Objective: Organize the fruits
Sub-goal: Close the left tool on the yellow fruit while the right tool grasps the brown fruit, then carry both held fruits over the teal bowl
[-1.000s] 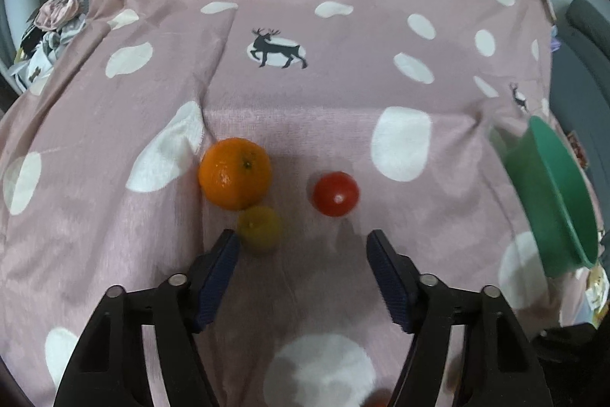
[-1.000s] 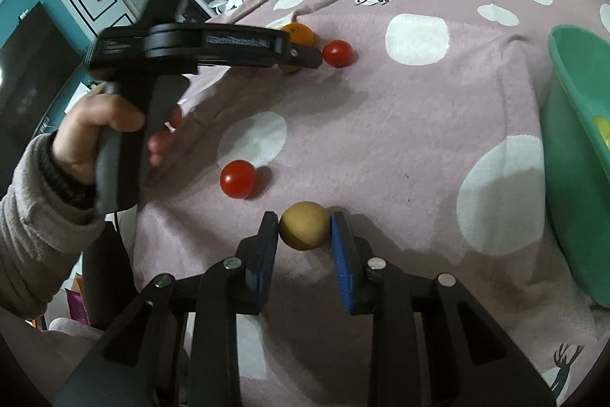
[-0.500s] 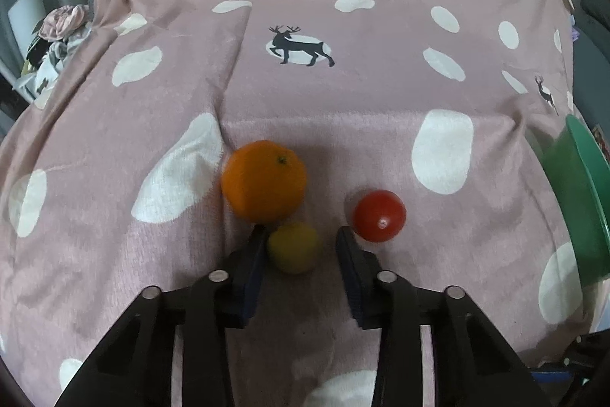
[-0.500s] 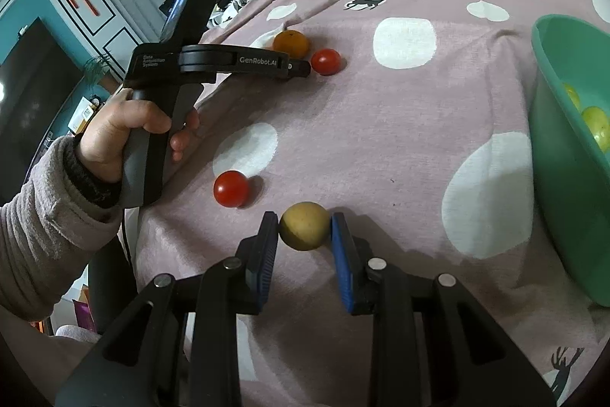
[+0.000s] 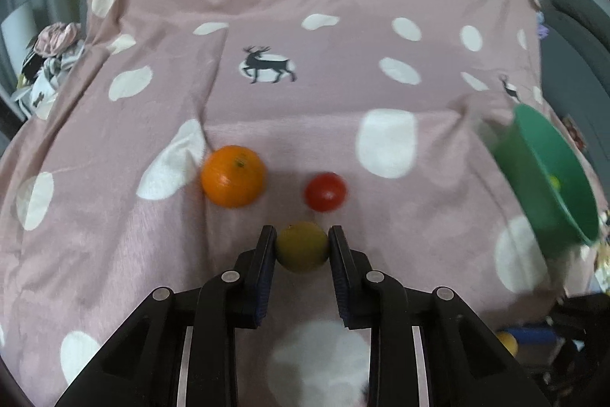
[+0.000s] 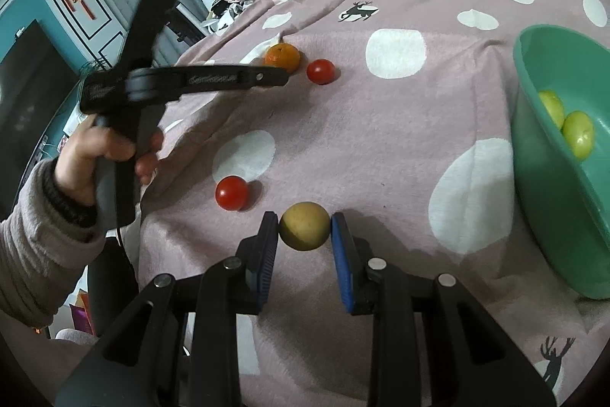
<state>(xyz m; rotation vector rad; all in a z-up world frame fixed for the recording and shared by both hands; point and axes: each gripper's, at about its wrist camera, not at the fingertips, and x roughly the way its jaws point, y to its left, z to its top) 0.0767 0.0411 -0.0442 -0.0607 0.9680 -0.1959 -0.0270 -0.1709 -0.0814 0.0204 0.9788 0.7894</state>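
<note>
Now that the left gripper (image 5: 302, 243) jaws have closed, pinching the lime (image 5: 302, 246), both grippers carry fruit; the right gripper (image 6: 304, 227) jaws pinch a longan (image 6: 304, 226), ready for the bowl (image 6: 549, 201).

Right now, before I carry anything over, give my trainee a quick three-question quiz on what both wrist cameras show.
1. True or false: the left gripper is shut on the yellow-green fruit.
2. What does the right gripper hold: A the tan round fruit, B a red tomato, C the orange?
3. How many fruits show inside the green bowl in the right wrist view?

Key
1. True; both pads press its sides.
2. A. The near tomato lies loose on the spotted cloth, and the orange and far tomato lie farther back.
3. Two, both yellow-green.
</note>
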